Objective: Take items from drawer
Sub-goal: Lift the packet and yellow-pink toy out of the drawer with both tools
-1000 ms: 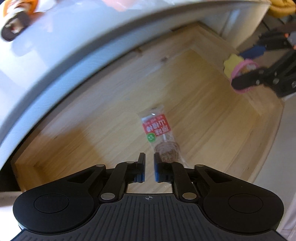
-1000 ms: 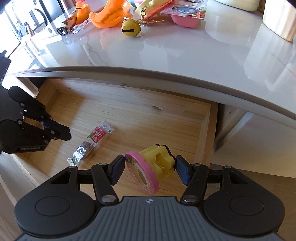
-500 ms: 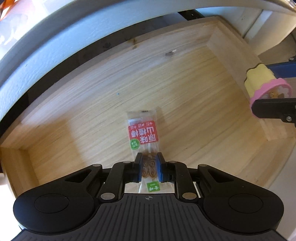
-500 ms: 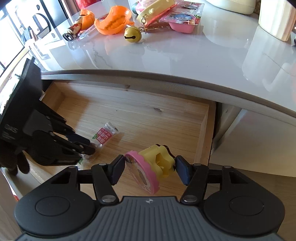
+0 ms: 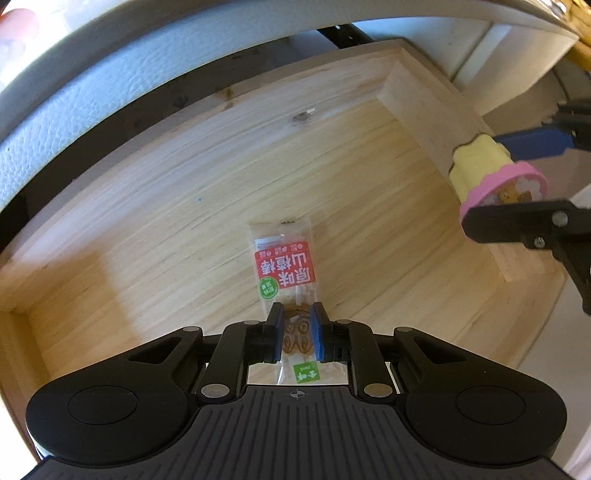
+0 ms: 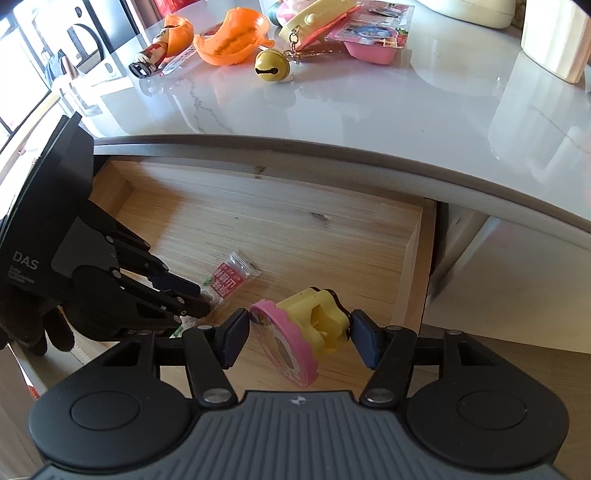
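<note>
Snack packet [image 5: 284, 269]: clear, red-labelled.

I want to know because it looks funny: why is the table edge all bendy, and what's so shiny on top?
Both wrist views: fisheye lenses curve the straight countertop edge. Right wrist view: window light glares off the glossy countertop.

Setting: a home, likely a kitchen or living area. Glossy white marble-look worktop [image 6: 369, 110] with a rounded grey edge over an open pale-wood drawer [image 6: 413, 258]. Household clutter at 12 o'clock on the worktop: orange plastic shells [image 6: 231, 31], yellow bell keychain [image 6: 271, 65], pink snack tray [image 6: 369, 44], small bottle [image 6: 149, 59]. Bright window at 10 o'clock.
</note>
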Motion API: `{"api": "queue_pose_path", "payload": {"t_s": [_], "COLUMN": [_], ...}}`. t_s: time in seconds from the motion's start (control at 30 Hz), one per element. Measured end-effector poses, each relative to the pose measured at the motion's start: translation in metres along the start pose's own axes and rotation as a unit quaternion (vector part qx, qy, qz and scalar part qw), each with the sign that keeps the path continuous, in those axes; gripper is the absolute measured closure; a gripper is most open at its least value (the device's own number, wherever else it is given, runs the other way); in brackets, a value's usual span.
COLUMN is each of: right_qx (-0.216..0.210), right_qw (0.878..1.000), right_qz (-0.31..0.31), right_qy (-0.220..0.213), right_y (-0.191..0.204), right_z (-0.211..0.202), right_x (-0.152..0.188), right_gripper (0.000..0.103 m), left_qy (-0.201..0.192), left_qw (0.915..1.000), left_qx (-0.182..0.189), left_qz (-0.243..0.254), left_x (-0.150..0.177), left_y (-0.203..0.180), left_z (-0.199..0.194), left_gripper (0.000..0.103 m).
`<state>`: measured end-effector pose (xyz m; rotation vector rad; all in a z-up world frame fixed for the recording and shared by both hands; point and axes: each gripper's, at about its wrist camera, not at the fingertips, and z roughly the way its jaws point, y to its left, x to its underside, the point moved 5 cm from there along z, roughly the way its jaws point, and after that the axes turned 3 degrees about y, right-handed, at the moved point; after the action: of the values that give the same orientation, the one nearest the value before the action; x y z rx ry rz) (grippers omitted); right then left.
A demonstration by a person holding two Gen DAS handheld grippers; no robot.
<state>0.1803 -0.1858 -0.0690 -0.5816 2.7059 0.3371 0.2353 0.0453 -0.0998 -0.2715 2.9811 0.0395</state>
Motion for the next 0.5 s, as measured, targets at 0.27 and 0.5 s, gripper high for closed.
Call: {"api": "queue_pose_path", "payload": {"t_s": [0.27,0.5], "right_qx": [-0.003,0.000], "right_qw": [1.000,1.000], "right_qz": [-0.001,0.006], "right_qy": [-0.003,-0.003], "right_y": [-0.001,-0.003], "right_z": [-0.003,-0.003], "right_x": [0.000,0.000], "right_gripper": [0.043,0.043], "left_qy": [0.009,0.030], "left_qw": [0.9971,0.9965], "left_qx": [-0.065,-0.042], "left_qz": [0.039,0.066], "left_x": [0.001,0.003], "left_y": [0.000,0.001], "left_z": [0.005,0.014], "left_gripper": [0.057,0.057]}}
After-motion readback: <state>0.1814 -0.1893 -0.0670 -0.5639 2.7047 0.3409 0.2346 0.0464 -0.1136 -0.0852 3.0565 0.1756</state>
